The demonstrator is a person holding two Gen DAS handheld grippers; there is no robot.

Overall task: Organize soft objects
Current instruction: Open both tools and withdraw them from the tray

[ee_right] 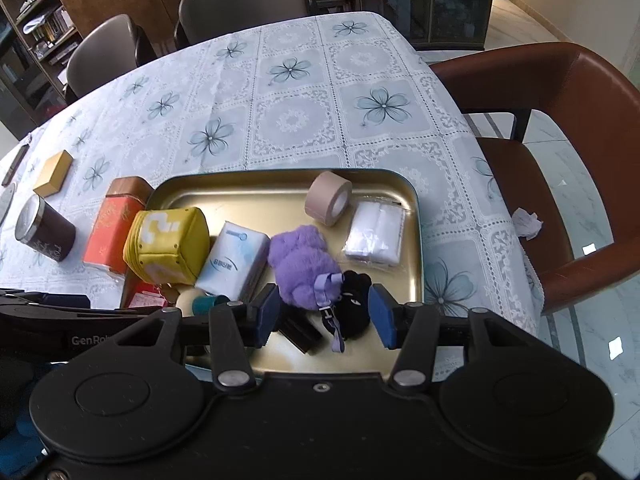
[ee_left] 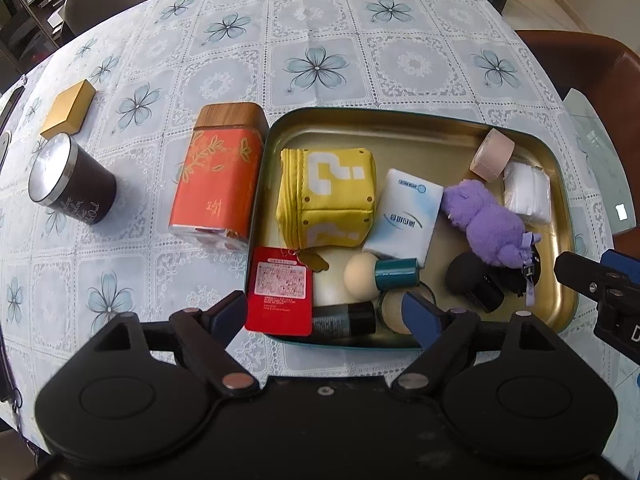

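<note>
Purple plush (ee_right: 298, 266) lies in the gold tray (ee_right: 240, 194), long axis running from the far left down toward the right gripper (ee_right: 322, 316) — whose jaws stand apart, straddling its strap end and the black plush (ee_right: 354, 300), pressing nothing. The left gripper (ee_left: 324, 314), jaws also apart and empty, sits over the tray's near-left corner, farther off — so the right hand seems nearer.

Gold tray (ee_left: 400, 130) on my table, crowded. Yellow question-mark pouch (ee_left: 326, 196) at its left end, zip side facing left. White tissue pack (ee_left: 404, 216) just right of pouch, tilted. Purple plush (ee_left: 486, 222) lies beside pack, black plush (ee_right: 354, 304) touching it at near side. Beige sponge puff (ee_left: 360, 276) near front edge.
</note>
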